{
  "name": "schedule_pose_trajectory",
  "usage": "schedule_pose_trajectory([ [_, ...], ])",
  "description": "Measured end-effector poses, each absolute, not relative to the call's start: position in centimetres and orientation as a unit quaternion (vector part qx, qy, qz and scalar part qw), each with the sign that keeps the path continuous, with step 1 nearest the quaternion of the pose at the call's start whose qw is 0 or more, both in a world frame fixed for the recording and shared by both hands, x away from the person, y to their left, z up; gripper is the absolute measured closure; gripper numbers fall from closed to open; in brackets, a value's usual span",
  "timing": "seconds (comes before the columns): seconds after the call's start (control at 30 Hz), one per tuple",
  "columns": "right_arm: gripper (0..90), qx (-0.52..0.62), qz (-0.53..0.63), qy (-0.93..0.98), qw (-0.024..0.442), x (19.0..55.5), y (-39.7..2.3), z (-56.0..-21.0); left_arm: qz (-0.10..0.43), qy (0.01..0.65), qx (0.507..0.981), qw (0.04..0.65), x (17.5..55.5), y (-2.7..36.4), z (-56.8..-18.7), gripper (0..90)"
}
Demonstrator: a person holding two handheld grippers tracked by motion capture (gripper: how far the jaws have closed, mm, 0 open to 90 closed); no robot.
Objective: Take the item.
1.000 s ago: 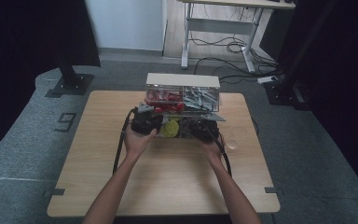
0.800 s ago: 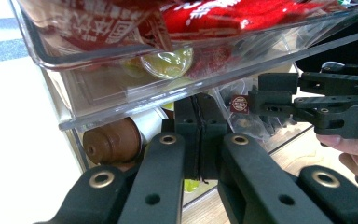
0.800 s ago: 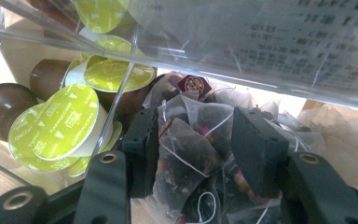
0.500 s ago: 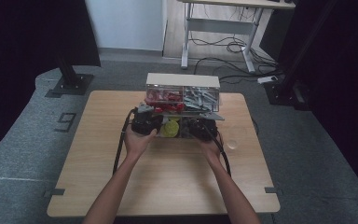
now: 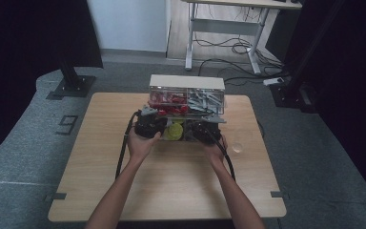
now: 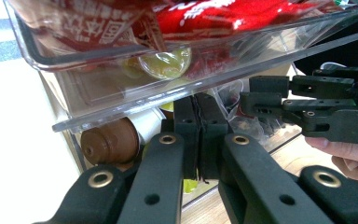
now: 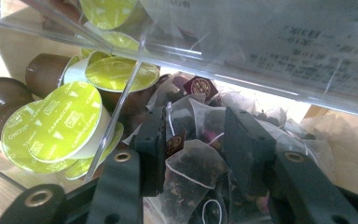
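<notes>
A clear two-level organiser [image 5: 187, 90] stands at the table's far middle, red packets [image 5: 167, 99] in its upper left part. Green-lidded coffee capsules [image 7: 58, 123] and tea bags fill the bottom level. My left gripper [image 6: 198, 116] is at the lower left front, jaws shut pad to pad just under the upper tray's clear lip [image 6: 121, 100], beside a brown capsule [image 6: 109, 142]. My right gripper [image 7: 193, 140] reaches into the tea bags. Its jaws have just been closing, and one pyramid tea bag [image 7: 193, 172] lies between them. No squeeze on it shows.
The wooden table [image 5: 171, 186] has bare room on my side of the organiser. A small clear round object [image 5: 238, 147] lies to the right of my right hand. Black cables [image 5: 122, 152] trail from both grippers along my forearms. A desk frame stands beyond the table.
</notes>
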State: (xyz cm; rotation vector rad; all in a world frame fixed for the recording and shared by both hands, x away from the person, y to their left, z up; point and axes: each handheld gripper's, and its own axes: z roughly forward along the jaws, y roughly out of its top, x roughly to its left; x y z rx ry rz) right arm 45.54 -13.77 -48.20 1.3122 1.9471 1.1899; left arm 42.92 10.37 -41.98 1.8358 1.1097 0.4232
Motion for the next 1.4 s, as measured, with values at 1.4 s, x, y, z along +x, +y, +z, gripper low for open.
schedule_pose_trajectory([
  [1.4,88.8,0.450,0.481,0.709,0.252,42.7,-15.6,-45.7,0.171,0.451,0.746,0.458,43.0,10.1,-42.1,88.5],
])
